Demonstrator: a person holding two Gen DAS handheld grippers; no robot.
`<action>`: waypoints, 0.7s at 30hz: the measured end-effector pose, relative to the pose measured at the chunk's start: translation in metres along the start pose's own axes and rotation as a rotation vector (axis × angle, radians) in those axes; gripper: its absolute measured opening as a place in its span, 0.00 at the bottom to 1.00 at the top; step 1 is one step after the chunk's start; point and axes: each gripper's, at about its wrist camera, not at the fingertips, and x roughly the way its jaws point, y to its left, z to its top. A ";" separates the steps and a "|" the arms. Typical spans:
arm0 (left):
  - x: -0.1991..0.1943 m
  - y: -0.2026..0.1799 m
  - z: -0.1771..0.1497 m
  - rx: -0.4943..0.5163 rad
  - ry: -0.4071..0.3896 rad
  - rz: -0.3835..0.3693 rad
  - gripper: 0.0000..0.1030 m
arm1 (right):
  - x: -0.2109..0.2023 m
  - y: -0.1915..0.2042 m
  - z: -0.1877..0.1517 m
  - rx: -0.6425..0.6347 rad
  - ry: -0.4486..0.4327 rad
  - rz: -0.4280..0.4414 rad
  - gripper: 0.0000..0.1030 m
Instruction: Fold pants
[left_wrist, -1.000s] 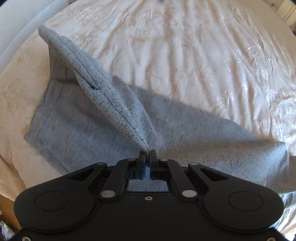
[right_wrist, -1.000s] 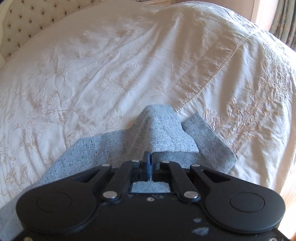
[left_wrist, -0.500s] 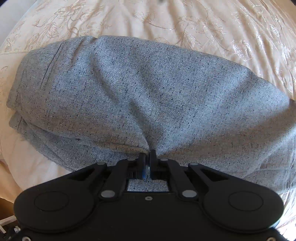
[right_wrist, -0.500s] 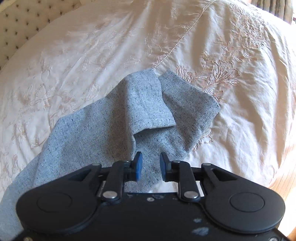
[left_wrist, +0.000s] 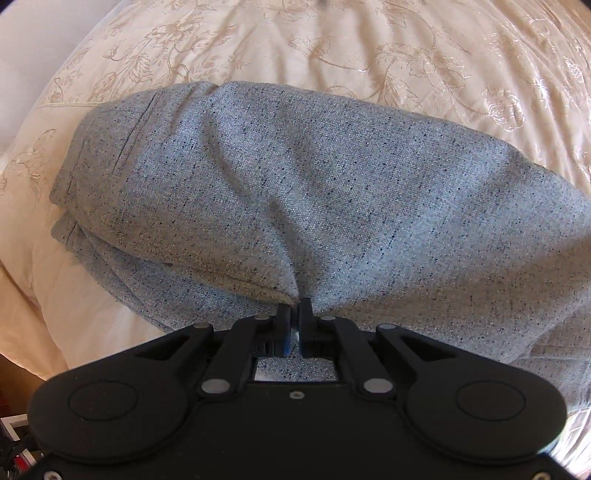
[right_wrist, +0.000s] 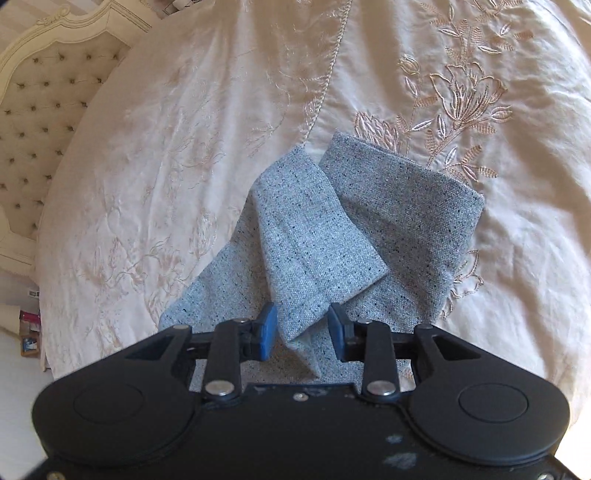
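Two wrist views only; each black gripper body blocks lower frame, hiding cloth beneath it. Pants (left_wrist: 314, 192) grey-flecked, folded over on embroidered cream bedspread (left_wrist: 369, 48); right end cut off in left view. Left gripper (left_wrist: 294, 325) clenched on fold edge, cloth pinched between pads. Right gripper (right_wrist: 301, 328) jaws opening, leg-end fold (right_wrist: 314, 243) lying between blue pads (right_wrist: 266, 332), pads clear of cloth. Tufted headboard (right_wrist: 44, 96) at left edge, partly cropped.

Left gripper (left_wrist: 294, 308) pointed steeply down, jaws pinched shut on cloth, right gripper (right_wrist: 302, 320) tilted down, jaws opening
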 end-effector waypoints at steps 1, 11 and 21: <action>-0.002 -0.001 -0.001 -0.003 -0.003 0.003 0.05 | 0.000 0.000 0.001 0.003 0.004 0.008 0.34; -0.020 0.011 -0.015 -0.034 -0.037 -0.018 0.04 | 0.009 0.032 0.007 -0.178 -0.091 -0.021 0.06; -0.058 0.034 -0.029 -0.043 -0.086 -0.100 0.04 | -0.058 0.057 -0.005 -0.642 -0.231 -0.091 0.05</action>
